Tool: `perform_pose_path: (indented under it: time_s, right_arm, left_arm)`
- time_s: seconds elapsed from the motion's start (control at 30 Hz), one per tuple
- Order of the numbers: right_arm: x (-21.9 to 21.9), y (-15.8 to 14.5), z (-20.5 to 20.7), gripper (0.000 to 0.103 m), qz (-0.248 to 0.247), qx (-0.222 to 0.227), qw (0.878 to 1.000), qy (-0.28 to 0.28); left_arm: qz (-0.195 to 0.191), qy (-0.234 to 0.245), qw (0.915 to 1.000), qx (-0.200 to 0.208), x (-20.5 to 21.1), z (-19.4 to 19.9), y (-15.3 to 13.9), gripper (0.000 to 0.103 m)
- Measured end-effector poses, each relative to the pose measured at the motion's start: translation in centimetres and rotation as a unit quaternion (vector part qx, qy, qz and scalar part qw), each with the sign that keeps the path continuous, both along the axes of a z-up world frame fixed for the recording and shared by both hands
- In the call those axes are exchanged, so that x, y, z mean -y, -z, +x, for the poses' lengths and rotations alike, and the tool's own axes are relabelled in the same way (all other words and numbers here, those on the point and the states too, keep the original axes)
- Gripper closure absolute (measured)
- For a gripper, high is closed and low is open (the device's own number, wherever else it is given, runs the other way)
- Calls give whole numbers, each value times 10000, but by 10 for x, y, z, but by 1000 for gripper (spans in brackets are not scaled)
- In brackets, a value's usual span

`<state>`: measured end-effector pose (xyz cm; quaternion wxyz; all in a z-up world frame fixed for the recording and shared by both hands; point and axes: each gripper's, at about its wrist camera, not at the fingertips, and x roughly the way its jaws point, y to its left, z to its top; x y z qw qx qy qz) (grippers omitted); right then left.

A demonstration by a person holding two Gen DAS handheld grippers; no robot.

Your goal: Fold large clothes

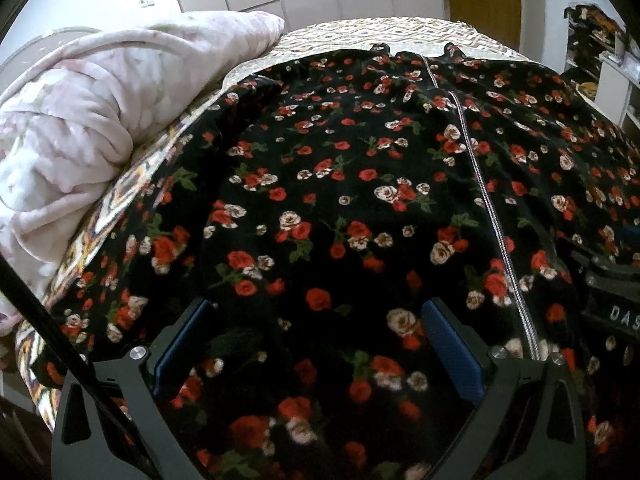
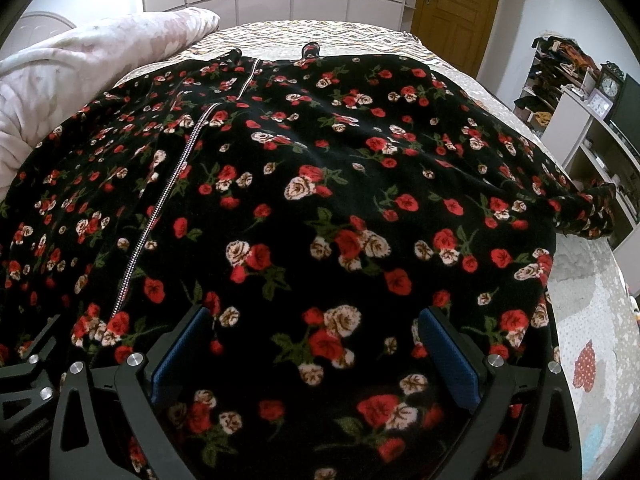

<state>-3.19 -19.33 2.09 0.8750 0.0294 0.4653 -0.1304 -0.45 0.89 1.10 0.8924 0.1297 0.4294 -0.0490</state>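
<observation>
floral robe [image 1: 340, 200] spread flat on bed [image 1: 360, 30], zipper [image 1: 486, 200] up; left tongs [image 1: 316, 344] spread, right tongs [image 2: 316, 344] spread.

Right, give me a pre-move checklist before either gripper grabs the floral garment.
1. Garment spread flat on the bed: ok, minor wrinkles.
2. Zipper closed: ok along the visible length; its lower end is hidden.
3. Left gripper open, nothing held: ok.
4. Right gripper open, nothing held: ok.
5. Right sleeve fully on the bed: not ok, it hangs over the edge.
6. Pink blanket off the garment: cannot tell, it lies close beside the left sleeve.
</observation>
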Motion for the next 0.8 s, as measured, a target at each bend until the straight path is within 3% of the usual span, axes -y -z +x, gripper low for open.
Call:
perform_pose_path:
  time_s: [0.13,0.3,0.8]
  right_arm:
    - [0,0,0,0,0,0,10000,1]
    - [1,0,0,0,-1,-1,10000,1]
    - [1,0,0,0,-2,-1,10000,2]
  left_arm:
    - [191,9,9998,9,6,-2,3,0]
    - [-165,-87,9996,-218,0,5,6,0]
    - [-267,-17,9996,-111,-3,0,4,0]
